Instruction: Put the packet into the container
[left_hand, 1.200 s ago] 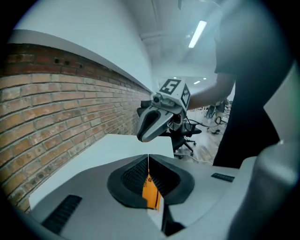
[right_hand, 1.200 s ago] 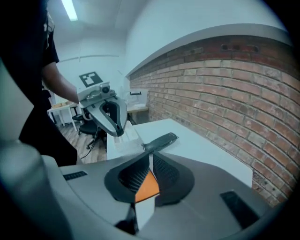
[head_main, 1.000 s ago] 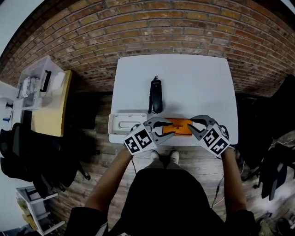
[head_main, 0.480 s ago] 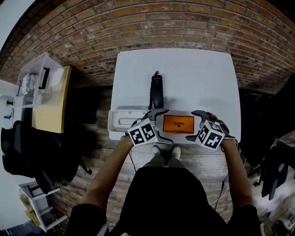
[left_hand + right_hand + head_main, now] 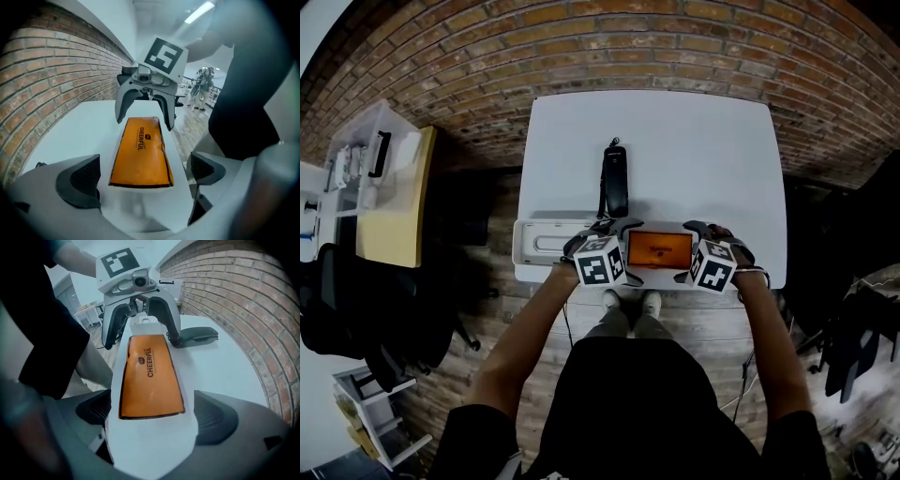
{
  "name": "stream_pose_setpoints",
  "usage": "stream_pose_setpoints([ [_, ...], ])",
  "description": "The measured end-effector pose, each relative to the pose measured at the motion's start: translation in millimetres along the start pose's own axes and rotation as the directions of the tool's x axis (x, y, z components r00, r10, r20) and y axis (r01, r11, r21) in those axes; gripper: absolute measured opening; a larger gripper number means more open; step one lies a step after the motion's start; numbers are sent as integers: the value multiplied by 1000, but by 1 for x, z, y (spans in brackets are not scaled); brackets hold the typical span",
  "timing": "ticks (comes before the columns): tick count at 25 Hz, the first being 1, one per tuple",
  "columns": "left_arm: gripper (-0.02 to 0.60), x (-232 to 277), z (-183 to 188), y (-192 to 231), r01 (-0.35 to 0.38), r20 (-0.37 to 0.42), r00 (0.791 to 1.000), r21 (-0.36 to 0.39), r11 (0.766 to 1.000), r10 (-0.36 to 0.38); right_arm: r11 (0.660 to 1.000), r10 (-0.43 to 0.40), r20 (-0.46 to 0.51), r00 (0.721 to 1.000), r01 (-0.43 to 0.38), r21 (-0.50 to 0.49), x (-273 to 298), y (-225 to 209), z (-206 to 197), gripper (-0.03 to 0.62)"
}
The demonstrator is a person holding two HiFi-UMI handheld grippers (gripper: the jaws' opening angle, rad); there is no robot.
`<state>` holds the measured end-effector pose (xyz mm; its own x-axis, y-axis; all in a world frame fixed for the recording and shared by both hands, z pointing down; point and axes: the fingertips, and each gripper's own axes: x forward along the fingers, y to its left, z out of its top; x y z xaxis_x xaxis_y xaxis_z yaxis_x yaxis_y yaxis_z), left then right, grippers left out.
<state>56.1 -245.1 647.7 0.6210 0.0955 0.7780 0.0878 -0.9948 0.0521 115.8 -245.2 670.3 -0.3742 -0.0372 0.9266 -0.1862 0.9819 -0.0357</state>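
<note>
The orange packet (image 5: 659, 249) lies flat inside the white container (image 5: 659, 270) at the table's near edge. My left gripper (image 5: 628, 251) is open at the container's left end, one jaw on each side of it. My right gripper (image 5: 686, 251) is open the same way at the right end. Both pairs of jaws have just been opening, and neither holds the packet. In the left gripper view the packet (image 5: 140, 152) lies beyond the container's rim (image 5: 140, 206), between my pads. The right gripper view shows the packet (image 5: 150, 380) and the rim (image 5: 150, 441) likewise.
A white flat part with a slot (image 5: 546, 244) adjoins the container on its left. A black stapler-like object (image 5: 616, 183) lies just behind it on the white table (image 5: 694, 150). A brick wall runs behind the table. A yellow board and a clear box (image 5: 375, 159) stand far left.
A second ago both grippers held the packet above the table's near edge. They set it into the container, opened, and sank down around the container's ends.
</note>
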Motion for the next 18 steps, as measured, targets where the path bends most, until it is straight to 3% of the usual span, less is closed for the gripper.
stream_pose_setpoints([
  [2,598,6,-1,3,-18,-34,999,33,999,19,1000,-6,-10,1000,6,-2,5,-2,-3,531],
  [11,594,19,-12,5,-14,-133,991,55,998,21,999,-34,-33,999,33,-30,14,-4,-5,529],
  [14,451,17,-14,11,-44,-154,987,58,997,52,998,-37,-44,998,35,-45,14,-6,-7,528],
  [18,409,18,-15,13,-41,-185,981,54,998,51,998,-36,-62,997,34,-46,13,-8,-8,459],
])
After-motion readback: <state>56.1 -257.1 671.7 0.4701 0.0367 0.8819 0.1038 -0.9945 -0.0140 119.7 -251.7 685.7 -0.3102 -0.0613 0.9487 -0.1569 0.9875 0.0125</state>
